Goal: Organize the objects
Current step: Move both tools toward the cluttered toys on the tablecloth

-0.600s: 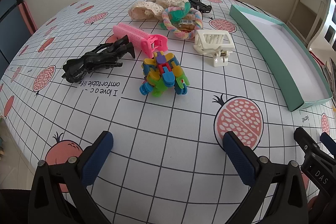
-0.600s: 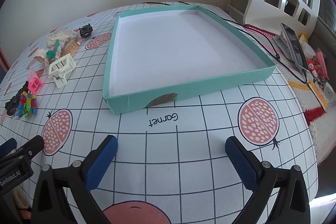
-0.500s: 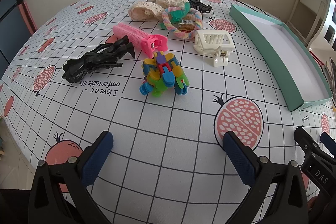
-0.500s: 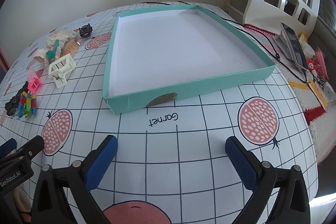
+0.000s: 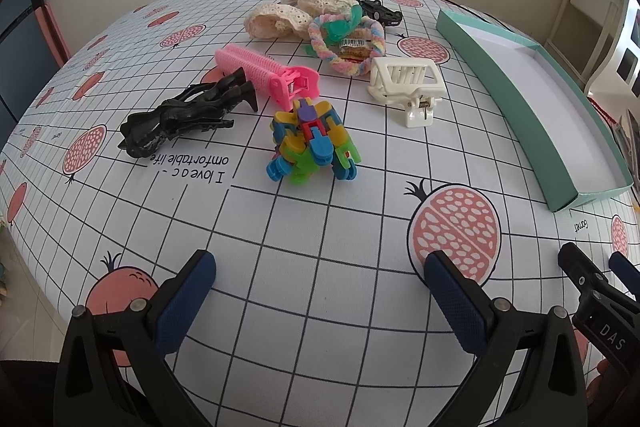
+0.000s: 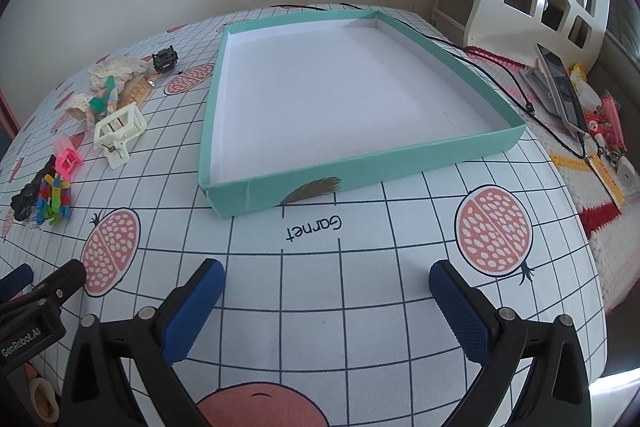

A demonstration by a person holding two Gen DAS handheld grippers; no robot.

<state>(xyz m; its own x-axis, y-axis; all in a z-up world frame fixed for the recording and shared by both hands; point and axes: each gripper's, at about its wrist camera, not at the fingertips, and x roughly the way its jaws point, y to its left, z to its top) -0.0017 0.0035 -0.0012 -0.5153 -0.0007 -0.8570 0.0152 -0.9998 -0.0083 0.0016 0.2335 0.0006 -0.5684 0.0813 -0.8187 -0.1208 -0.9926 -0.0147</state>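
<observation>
Left gripper is hovering w/ jaws spread wide, nothing btwn the blue pads. Right gripper is doing the same: jaws wide apart, pads gripping nothing. Each gripper's tip is showing at the other cam's edge, side by side.

We see bare tabletop ahead of the left claw up to the colourful block toy, with the teal tray walling the right
</observation>
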